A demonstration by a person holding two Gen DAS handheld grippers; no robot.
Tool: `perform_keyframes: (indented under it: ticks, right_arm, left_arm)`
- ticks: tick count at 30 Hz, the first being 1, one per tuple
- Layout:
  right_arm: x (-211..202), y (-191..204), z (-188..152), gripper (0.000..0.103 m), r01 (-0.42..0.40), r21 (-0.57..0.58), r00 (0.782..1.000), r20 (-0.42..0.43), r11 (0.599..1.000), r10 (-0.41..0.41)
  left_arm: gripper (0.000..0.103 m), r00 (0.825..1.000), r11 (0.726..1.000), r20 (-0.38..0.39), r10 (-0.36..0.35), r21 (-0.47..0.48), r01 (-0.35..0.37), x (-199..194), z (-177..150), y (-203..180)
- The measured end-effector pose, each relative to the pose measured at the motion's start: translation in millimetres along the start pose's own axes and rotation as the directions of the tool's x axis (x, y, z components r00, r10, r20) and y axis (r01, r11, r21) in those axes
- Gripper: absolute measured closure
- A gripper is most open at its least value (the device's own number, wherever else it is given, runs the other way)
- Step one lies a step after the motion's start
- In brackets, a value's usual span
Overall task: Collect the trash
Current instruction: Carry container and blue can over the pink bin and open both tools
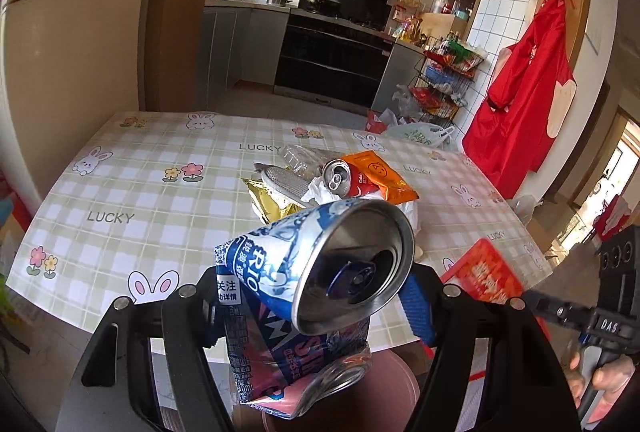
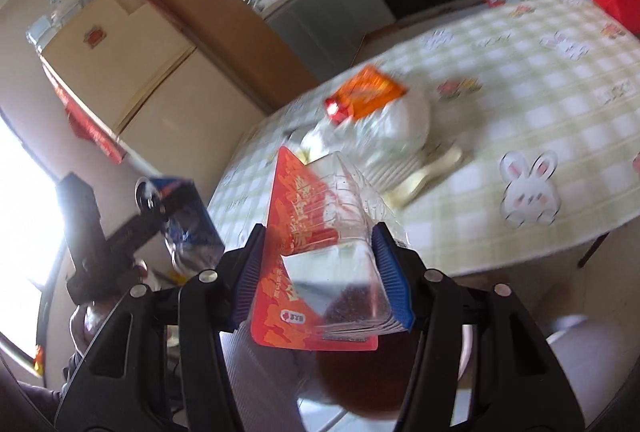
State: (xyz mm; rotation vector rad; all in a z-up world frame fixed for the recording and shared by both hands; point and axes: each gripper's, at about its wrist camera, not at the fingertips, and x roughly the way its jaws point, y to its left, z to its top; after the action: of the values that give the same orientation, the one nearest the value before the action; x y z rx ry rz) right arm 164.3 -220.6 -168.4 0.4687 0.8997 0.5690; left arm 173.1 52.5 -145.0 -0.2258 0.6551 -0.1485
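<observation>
Both grippers are loaded and held off the near table edge. The left gripper [image 1: 316, 308] has its jaws clamped across a crushed blue-and-white drink can [image 1: 320, 272], mouth end toward the camera and tilted up; the dented body bulges below the pads, so the grip looks uneven. The right gripper [image 2: 320, 272] has its jaws closed on a clear plastic clamshell box with a red printed label [image 2: 316, 232], pads on its two side walls; the walls look thin and probably flex. Step in hand, as judged: carry both items to a bin, which neither view shows. To do it well: keep squeeze steady on the can, since a crushed wall can slip or rotate; keep its mouth up in case of dregs; avoid extra pressure on the box; keep the two loads apart in transit. The remaining trash sits in one pile mid-table on the checked tablecloth [image 1: 120, 192]. Count: held items, two (one can, one box). On table: one red can [image 1: 344, 180], one orange snack packet [image 1: 380, 172], one gold foil wrapper [image 1: 268, 200], one clear crumpled plastic piece [image 1: 300, 154], white tissue or bag material, count unclear. Right wrist view is blurred; its details are unreliable.
</observation>
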Motion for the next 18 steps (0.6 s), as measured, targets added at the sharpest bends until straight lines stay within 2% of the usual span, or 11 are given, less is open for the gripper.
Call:
perform_keyframes:
  ticks: [2,3,5,6,10,12,15,18]
  right_arm:
    - [8.6,8.6,-11.0,0.043,0.008,-0.015,0.999,-0.054,1.0,-0.009]
    - [12.5,10.3,-15.4,0.038,0.022,-0.016,0.997,-0.074,1.0,-0.023]
    - [14.3,12.4,-19.7,0.026,0.046,-0.009,0.996,-0.08,0.999,-0.047]
    - [13.0,13.9,-20.1,0.025,0.046,-0.007,0.996,-0.076,0.999,-0.046]
    - [-2.0,26.2,-12.3,0.023,0.064,-0.038,0.998,-0.017,0.997,-0.064]
    - [-9.0,31.8,-5.4,0.011,0.112,-0.072,0.994,0.02,0.991,-0.111]
    - [-22.9,42.9,3.1,0.006,0.198,-0.144,0.978,0.092,0.97,-0.186]
    - [-35.9,49.6,10.5,0.006,0.274,-0.193,0.956,0.161,0.942,-0.245]
  left_arm:
    - [0.035,1.0,1.0,0.013,-0.005,-0.013,0.005,-12.7,-2.7,4.3]
    - [0.035,1.0,1.0,0.018,-0.008,-0.019,0.008,-17.0,-4.1,6.1]
    - [0.035,1.0,0.999,0.021,-0.013,-0.029,0.013,-25.5,-7.5,9.3]
    - [0.035,1.0,0.999,0.023,-0.016,-0.033,0.016,-29.0,-9.1,10.6]
    - [0.035,0.999,0.999,0.026,-0.031,-0.032,0.032,-40.9,-14.1,12.1]
    - [0.035,0.999,0.998,0.027,-0.044,-0.034,0.044,-45.5,-15.2,10.6]
    - [0.035,0.998,0.998,0.026,-0.064,-0.023,0.065,-51.6,-17.3,4.8]
    - [0.035,0.996,0.996,0.011,-0.087,0.001,0.087,-53.5,-22.3,-5.6]
